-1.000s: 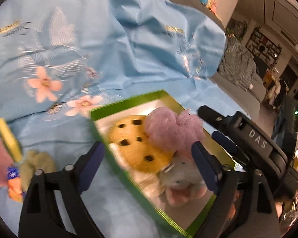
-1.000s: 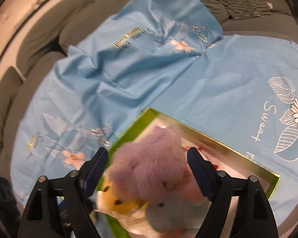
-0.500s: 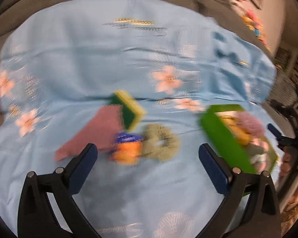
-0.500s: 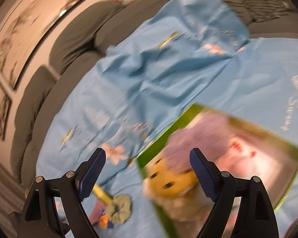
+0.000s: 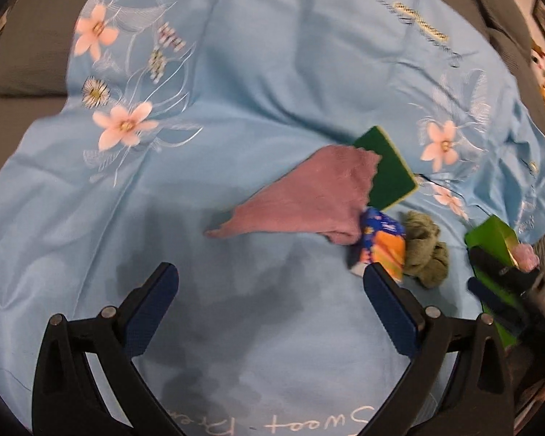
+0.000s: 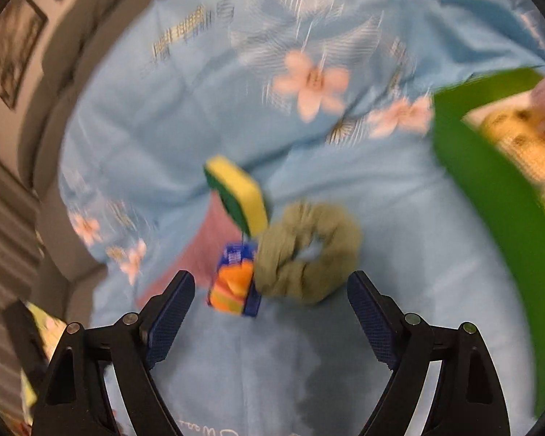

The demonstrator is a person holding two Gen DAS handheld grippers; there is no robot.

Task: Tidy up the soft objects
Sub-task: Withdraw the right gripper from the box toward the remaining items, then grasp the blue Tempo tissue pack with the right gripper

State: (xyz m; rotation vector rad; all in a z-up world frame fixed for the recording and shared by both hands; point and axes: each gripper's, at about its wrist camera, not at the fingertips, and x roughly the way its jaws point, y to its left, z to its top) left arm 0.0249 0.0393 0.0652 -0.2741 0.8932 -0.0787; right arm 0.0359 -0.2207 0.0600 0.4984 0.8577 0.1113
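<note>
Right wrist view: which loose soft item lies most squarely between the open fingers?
The olive green scrunchie. The orange-and-blue packet sits left of it; sponge and pink cloth lie farther back.

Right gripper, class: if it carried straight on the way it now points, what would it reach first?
Probably the olive scrunchie, which lies between the open fingers of the right gripper, with the orange and blue packet touching its left side. The picture is blurred, so depth is uncertain.

Sponge (image 5: 387, 169) overlaps cloth (image 5: 309, 200); packet (image 5: 381, 243) between cloth and scrunchie (image 5: 425, 250); box (image 5: 490, 239) right.
</note>
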